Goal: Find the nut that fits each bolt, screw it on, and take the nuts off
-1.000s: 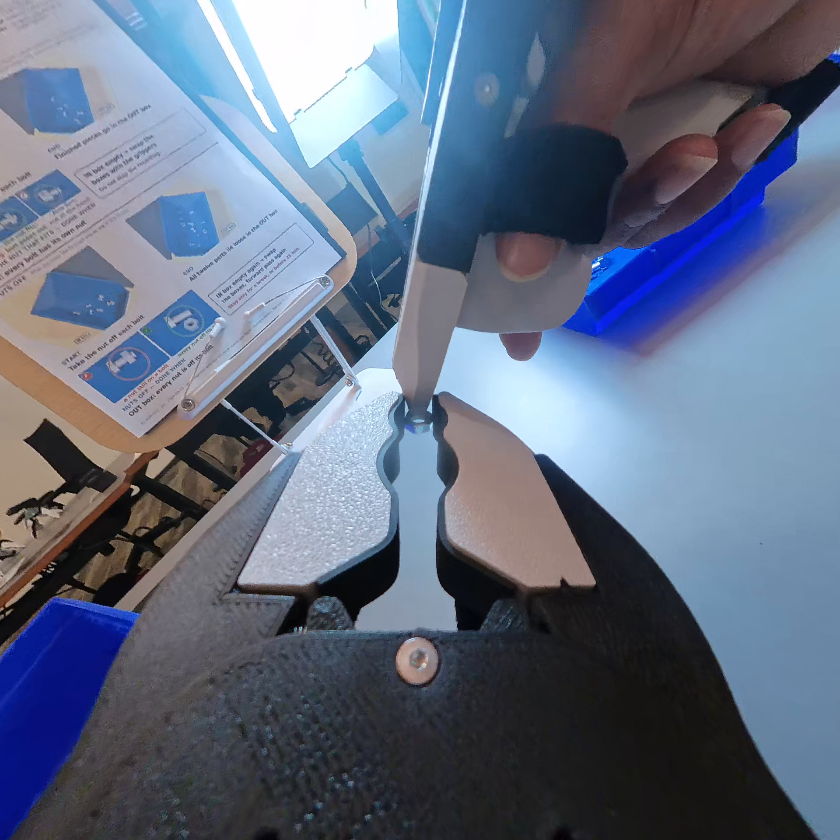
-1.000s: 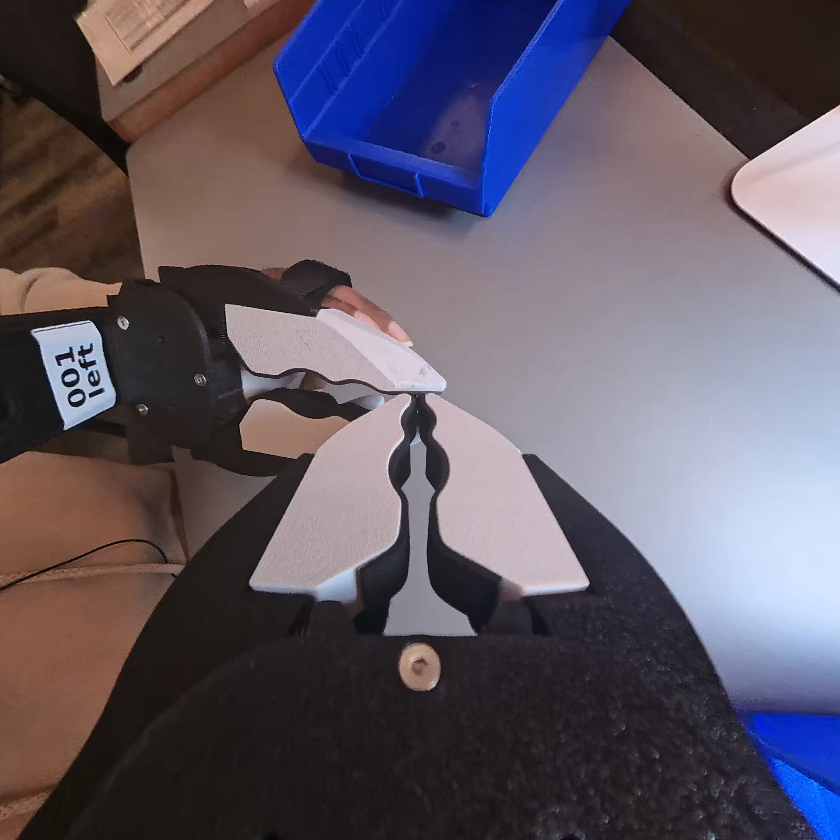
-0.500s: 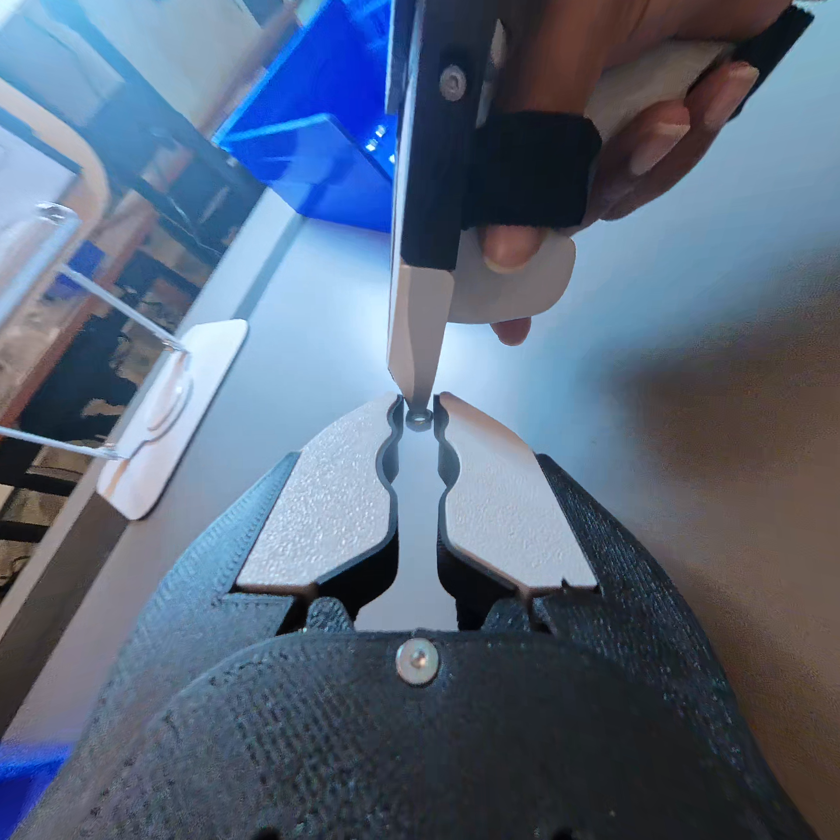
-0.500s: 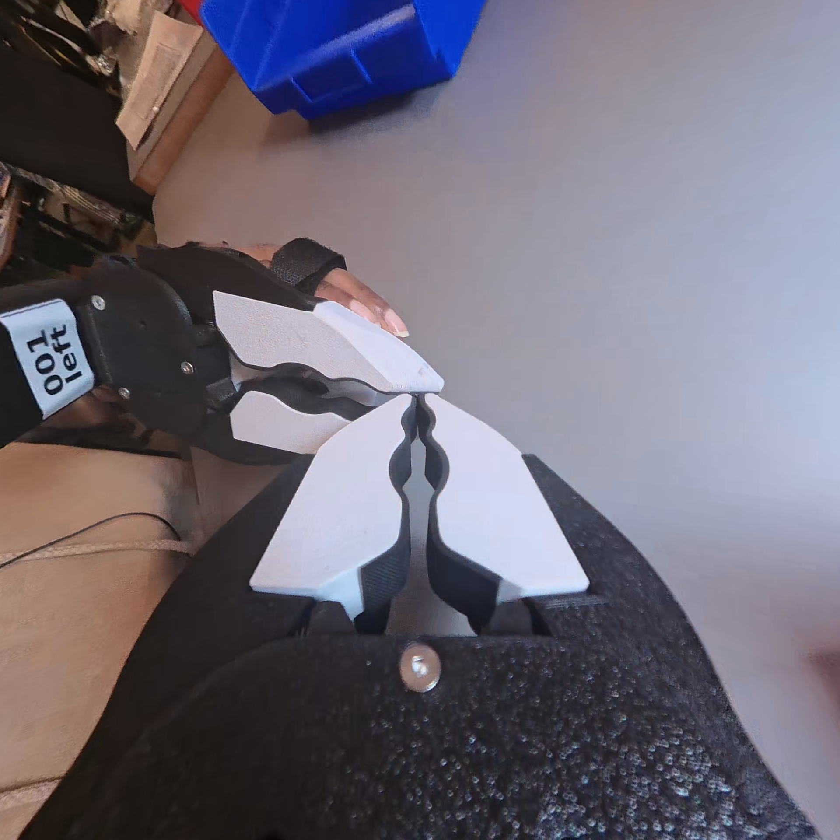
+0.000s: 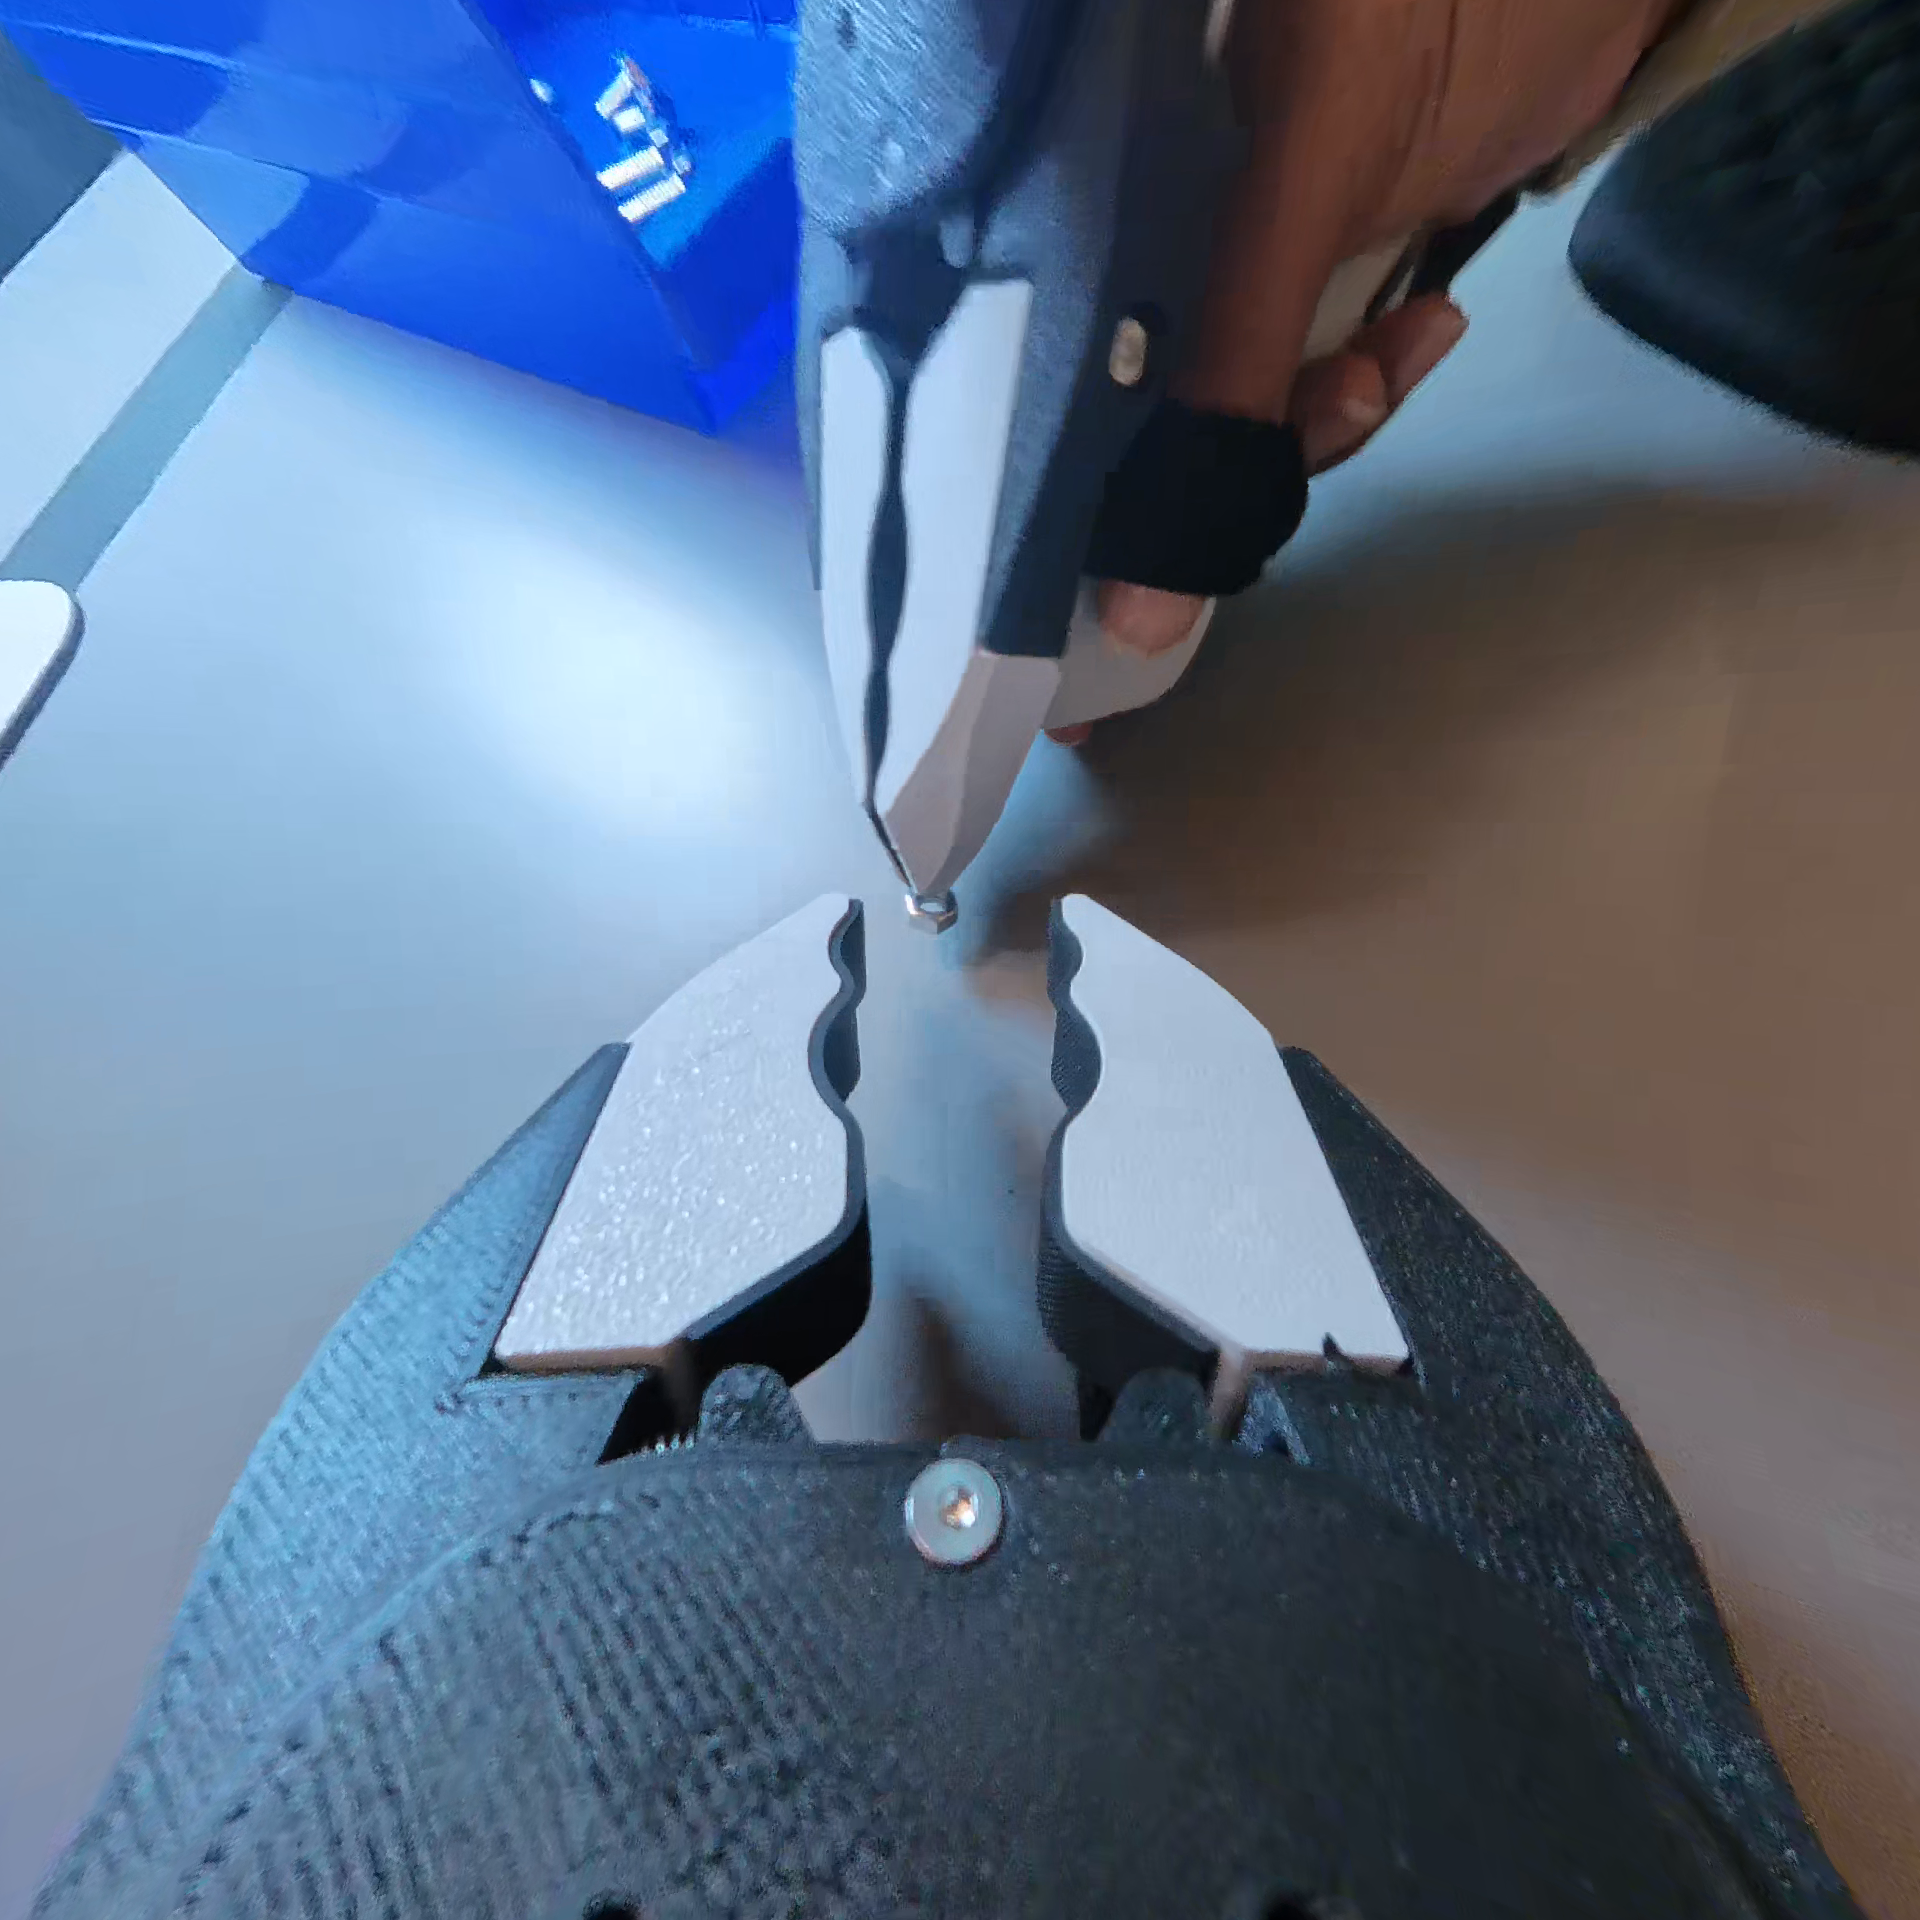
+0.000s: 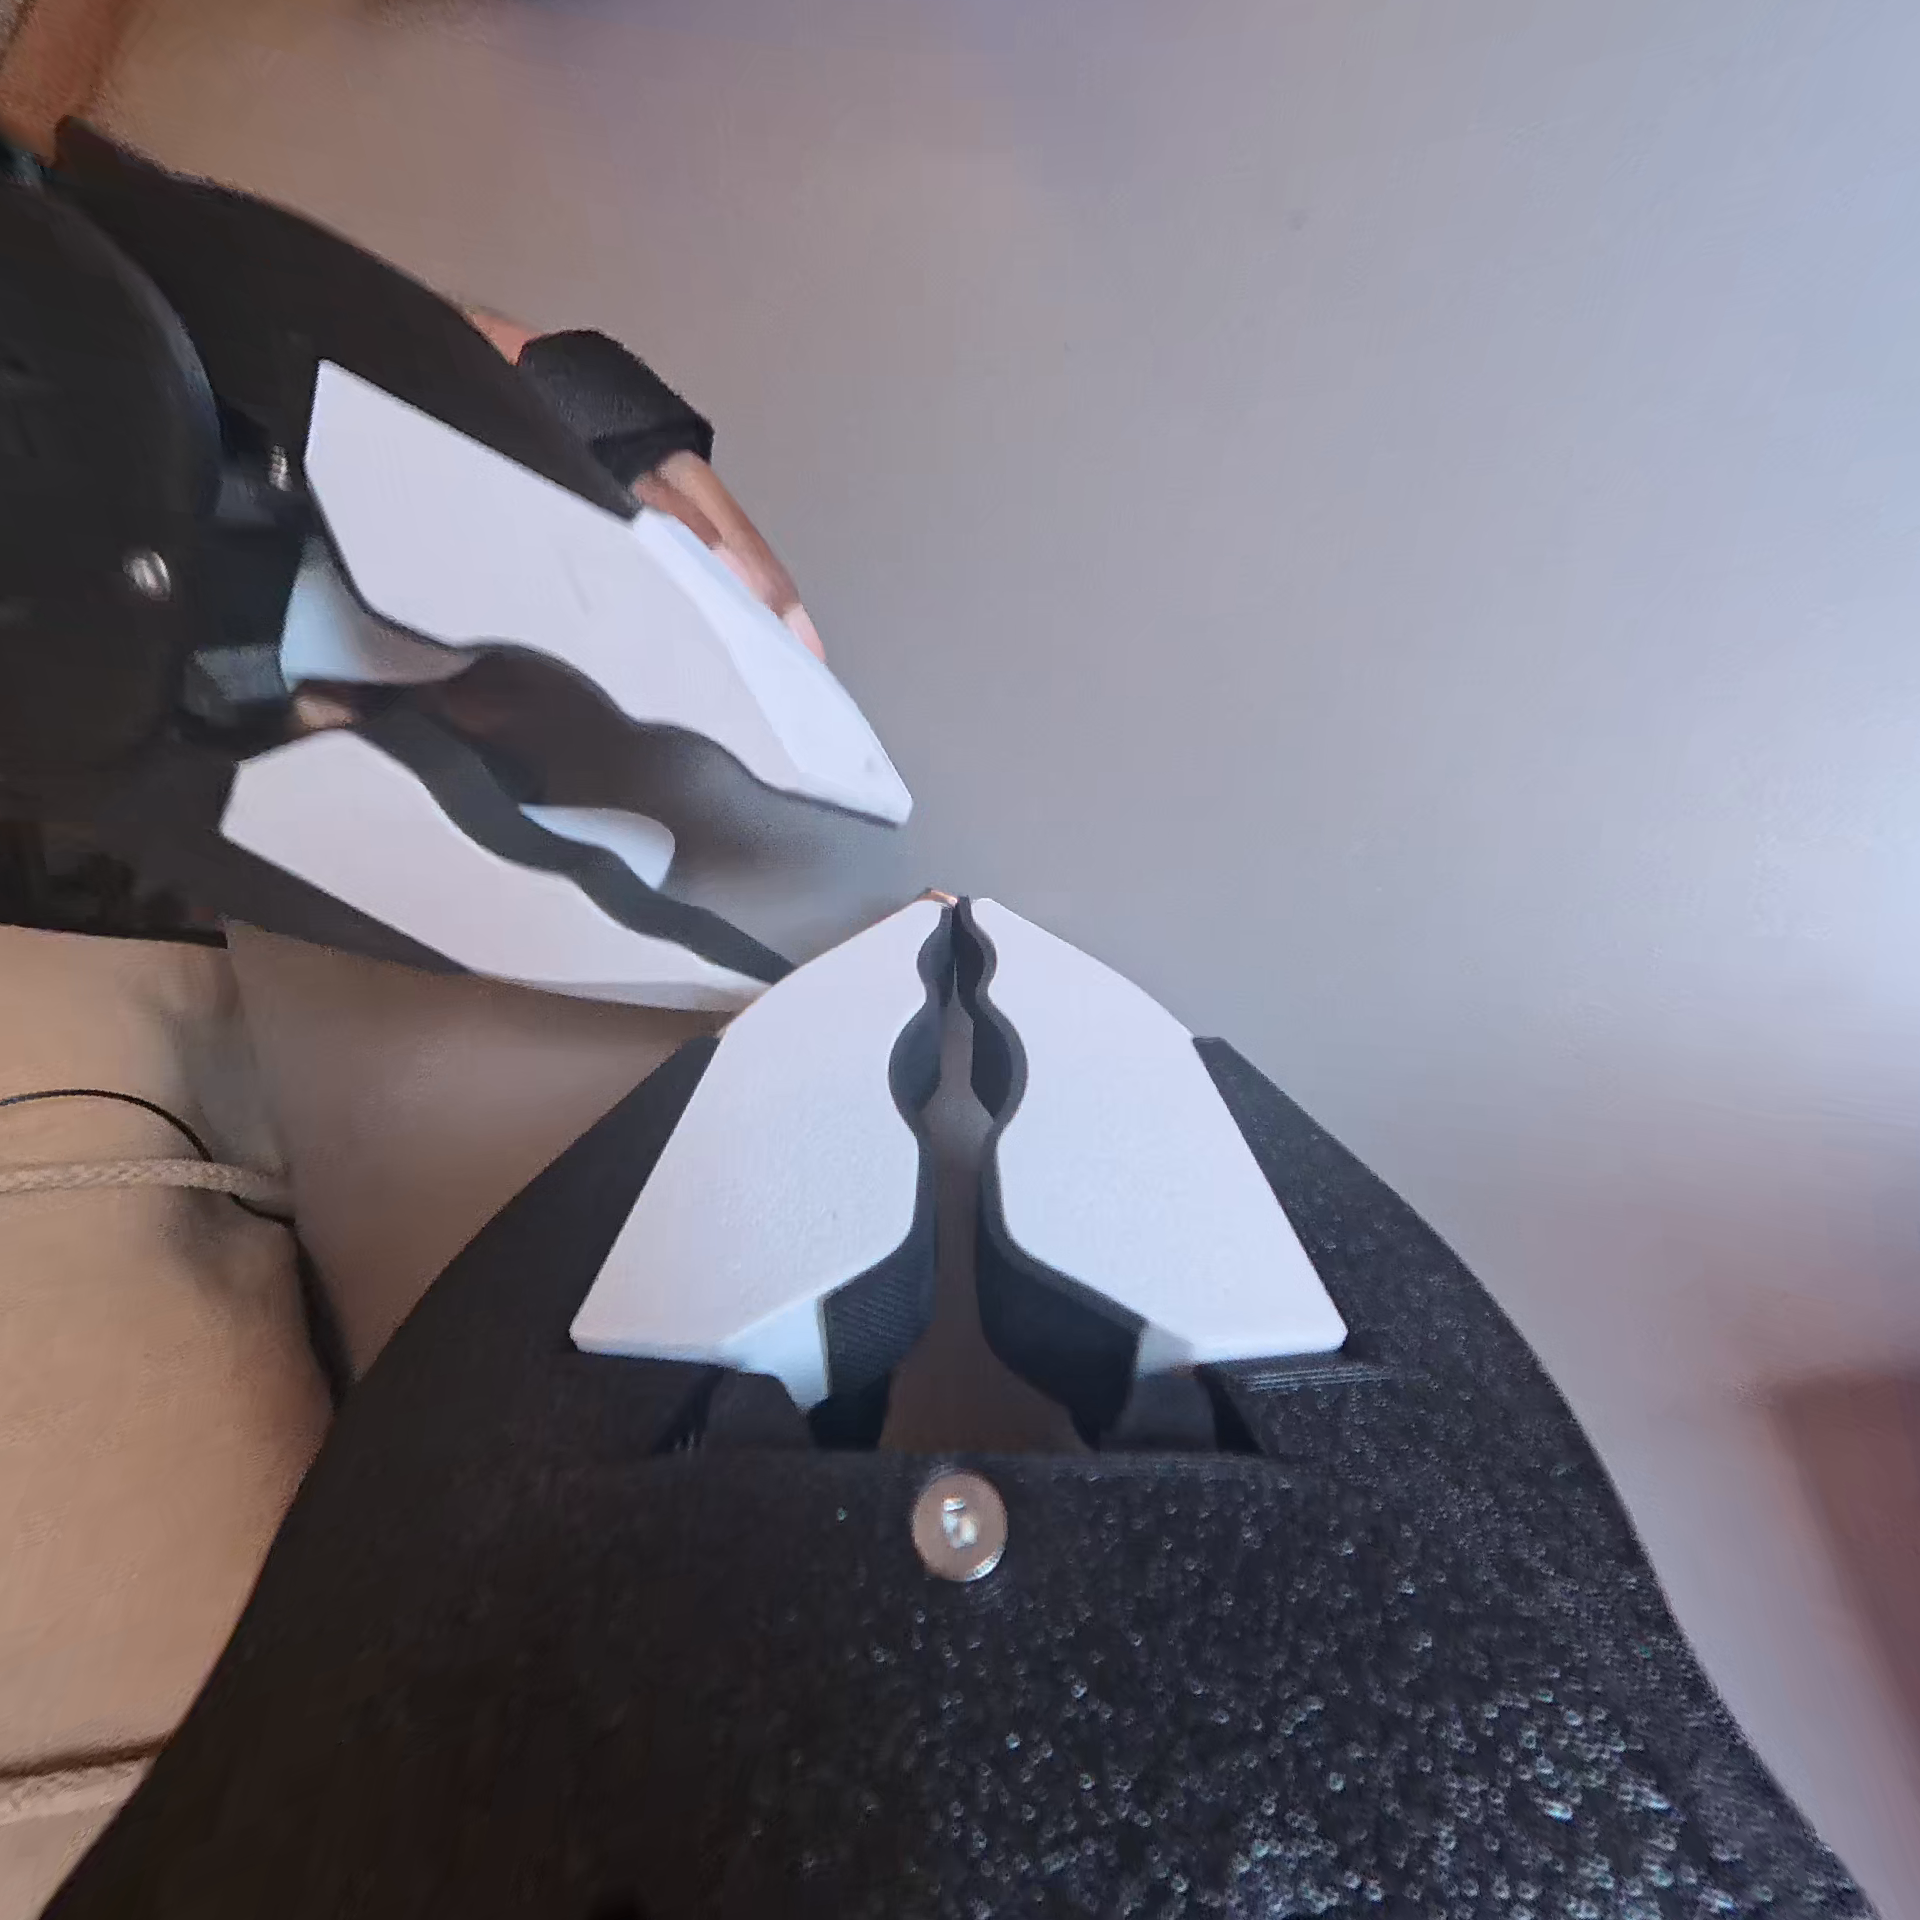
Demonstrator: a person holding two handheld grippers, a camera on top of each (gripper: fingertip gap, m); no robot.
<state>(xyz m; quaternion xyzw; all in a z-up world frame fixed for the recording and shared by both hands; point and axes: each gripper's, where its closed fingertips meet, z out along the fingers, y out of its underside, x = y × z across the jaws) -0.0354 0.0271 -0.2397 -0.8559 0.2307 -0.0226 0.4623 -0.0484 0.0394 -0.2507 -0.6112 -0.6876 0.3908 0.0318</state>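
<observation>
Grey desk (image 5: 364, 779) fills both views, with a blue bin (image 5: 436, 208) standing at its far edge, well apart from the work, and a few small bolts (image 5: 644, 177) lying inside it. My left gripper (image 5: 956, 914) has its fingers spread, with a clear gap between them and nothing in hold. My right gripper (image 5: 920, 883) comes in from above with its fingers pressed together at the very tips; the small nut (image 5: 928, 910) sits right at those tips, just beyond the mouth of my open left fingers and not touching either of them. From my right wrist view the right gripper (image 6: 951, 906) shows only a sliver of something at its closed tips, so I cannot tell how much of the nut is truly caught, nor whether a bolt is still threaded in it. The risk, as I judge it, lies in that tiny purchase: a grip on the edge of a smooth metal part may let it twist out and drop to the desk, where it could roll away. Blur at my right hand (image 5: 1403, 208) suggests quick motion, which would make such a slip likelier. Closing my left fingers off-centre could also knock the nut free.
</observation>
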